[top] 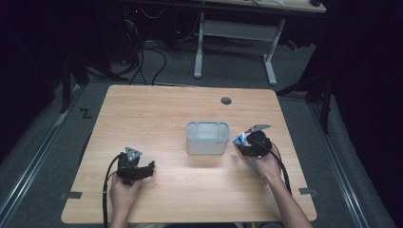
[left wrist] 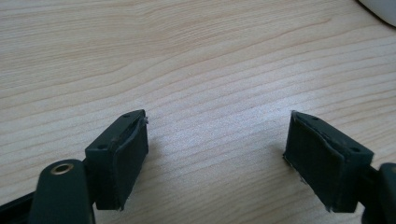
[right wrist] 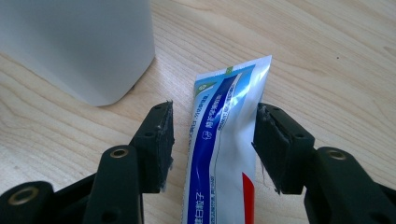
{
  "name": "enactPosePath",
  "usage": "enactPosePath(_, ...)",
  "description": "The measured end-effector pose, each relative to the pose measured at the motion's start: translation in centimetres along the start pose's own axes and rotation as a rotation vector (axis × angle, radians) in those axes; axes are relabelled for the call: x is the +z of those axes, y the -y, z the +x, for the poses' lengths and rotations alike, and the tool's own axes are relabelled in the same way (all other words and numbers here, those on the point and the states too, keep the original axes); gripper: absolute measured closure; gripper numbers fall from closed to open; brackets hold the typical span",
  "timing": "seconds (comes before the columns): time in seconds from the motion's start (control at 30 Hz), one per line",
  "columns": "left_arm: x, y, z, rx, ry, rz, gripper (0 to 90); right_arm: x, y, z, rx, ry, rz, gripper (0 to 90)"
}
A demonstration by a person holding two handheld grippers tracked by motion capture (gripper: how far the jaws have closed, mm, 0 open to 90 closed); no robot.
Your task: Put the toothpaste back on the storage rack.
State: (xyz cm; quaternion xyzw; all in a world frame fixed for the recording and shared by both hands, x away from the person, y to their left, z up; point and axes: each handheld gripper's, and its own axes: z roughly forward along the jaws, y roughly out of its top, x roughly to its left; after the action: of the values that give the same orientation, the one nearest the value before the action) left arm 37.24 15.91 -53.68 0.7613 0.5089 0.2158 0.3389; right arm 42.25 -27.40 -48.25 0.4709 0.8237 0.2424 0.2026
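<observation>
A blue and white toothpaste tube (right wrist: 224,140) lies flat on the wooden table (top: 166,109), its crimped end pointing away, just right of a white plastic container (top: 207,137). My right gripper (right wrist: 215,109) is open and straddles the tube. The left pad stands clear of the tube, and the right pad sits at its edge. In the high view the right gripper (top: 254,142) hovers over the tube (top: 240,139) beside the container's right wall. My left gripper (left wrist: 217,135) is open wide over bare wood, with nothing between its jaws. It sits low at the table's front left (top: 149,167).
The white container (right wrist: 84,42) is close on the left of the right gripper's jaws. A round cable hole (top: 226,100) lies near the table's far edge. Beyond the table stands another desk's white frame (top: 237,33), with cables on the floor.
</observation>
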Motion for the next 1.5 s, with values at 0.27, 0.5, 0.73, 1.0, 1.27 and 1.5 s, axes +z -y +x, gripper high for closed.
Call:
enactPosePath(0.27, 0.0, 0.0, 0.0, 0.001, -0.002, 0.0, 21.5, 1.1, -0.3, 0.0, -0.003, 0.028, 0.065, 48.0)
enactPosePath(0.5, 0.0, 0.0, -0.1, 0.003, -0.006, -0.001, 21.2, 1.8, -0.7, 0.1, -0.021, 0.051, 0.121, 48.8)
enactPosePath(0.73, 0.0, 0.0, -0.1, 0.002, -0.006, -0.001, 21.2, 1.9, -0.8, -0.2, -0.015, 0.042, 0.132, 50.6)
enactPosePath(1.0, 0.0, 0.0, -0.1, 0.002, -0.006, -0.001, 21.2, 1.9, -0.9, -0.9, 0.013, 0.021, 0.154, 54.0)
enactPosePath(1.27, 0.0, 0.0, -0.1, 0.002, -0.007, -0.001, 21.2, 2.3, -1.0, -1.2, 0.02, 0.025, 0.185, 56.3)
enactPosePath(1.5, 0.0, 0.0, -0.1, 0.002, -0.006, -0.001, 21.2, 2.8, -1.0, -1.4, 0.022, 0.032, 0.218, 58.6)
